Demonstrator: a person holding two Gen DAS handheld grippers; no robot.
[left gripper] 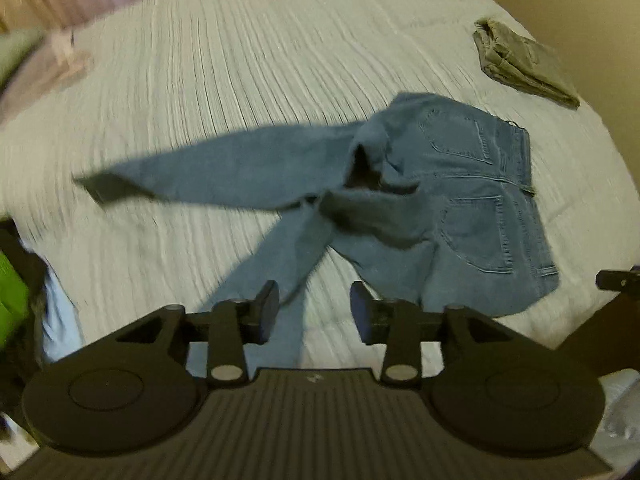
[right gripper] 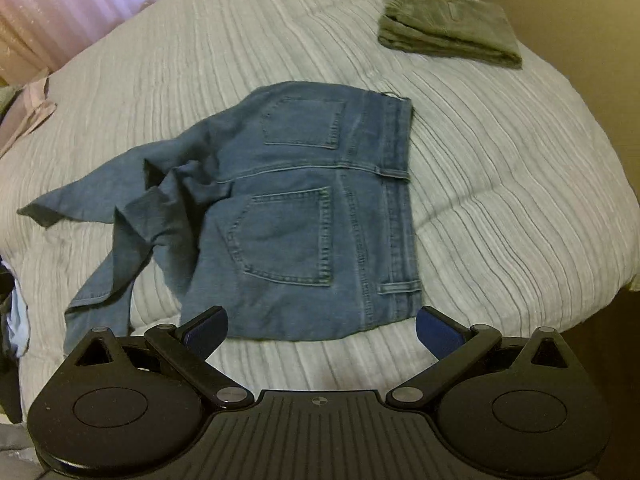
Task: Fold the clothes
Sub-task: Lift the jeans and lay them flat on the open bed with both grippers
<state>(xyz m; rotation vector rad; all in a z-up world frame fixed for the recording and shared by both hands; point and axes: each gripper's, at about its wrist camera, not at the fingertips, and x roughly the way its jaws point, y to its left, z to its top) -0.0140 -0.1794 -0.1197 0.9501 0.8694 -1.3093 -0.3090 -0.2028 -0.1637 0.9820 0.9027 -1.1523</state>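
One bed (right gripper: pixel 500 184), ribbed pale cover, filled both views. One pair of blue jeans (right gripper: pixel 304 216) sprawled mid-frame, pockets up, legs trailing lower left. One folded olive garment (right gripper: pixel 448 26) sat upper right. Left claw (left gripper: pixel 314 312) was partly open, empty; right claw (right gripper: pixel 322 330) gaped wide, empty.

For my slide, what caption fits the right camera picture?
Open right gripper above blue jeans on a bed, folded green cloth behind.
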